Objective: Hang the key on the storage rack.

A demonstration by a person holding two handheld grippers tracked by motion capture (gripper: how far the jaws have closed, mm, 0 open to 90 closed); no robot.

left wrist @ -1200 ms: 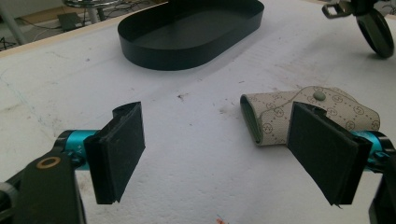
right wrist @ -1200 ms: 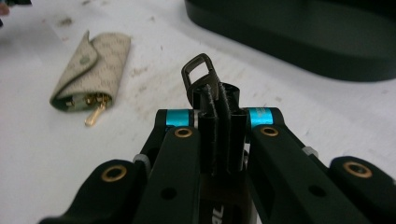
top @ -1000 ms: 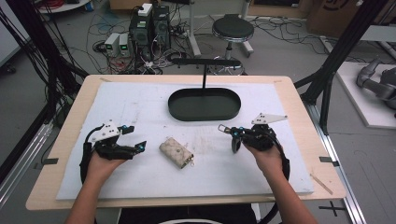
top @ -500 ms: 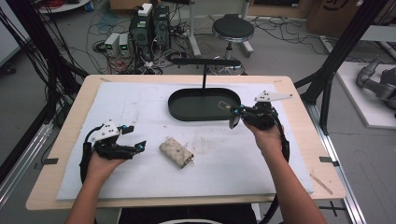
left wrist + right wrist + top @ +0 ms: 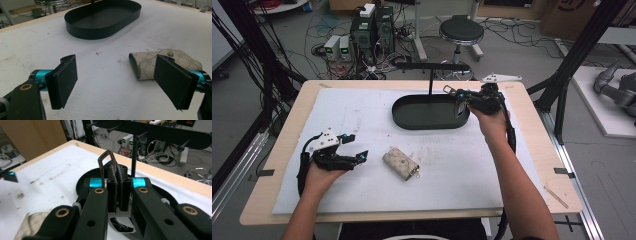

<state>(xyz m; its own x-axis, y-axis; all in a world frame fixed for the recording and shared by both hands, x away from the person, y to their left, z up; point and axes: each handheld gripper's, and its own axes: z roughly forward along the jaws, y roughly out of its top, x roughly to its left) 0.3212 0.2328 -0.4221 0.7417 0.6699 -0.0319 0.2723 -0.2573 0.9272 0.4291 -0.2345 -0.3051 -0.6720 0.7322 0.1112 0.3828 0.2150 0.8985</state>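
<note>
The white mat [image 5: 362, 115] lies bare between the left gripper [image 5: 354, 147] and the tray [image 5: 412, 117]. The pouch [image 5: 401, 163] sits just beside that gripper's open jaws. The tray's post [image 5: 430, 82] and crossbar [image 5: 432, 65] stand near the raised right gripper [image 5: 457, 100]

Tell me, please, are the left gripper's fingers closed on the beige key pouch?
No: the left gripper stands open, its fingers wide apart, and the beige key pouch lies free on the white mat.
</note>
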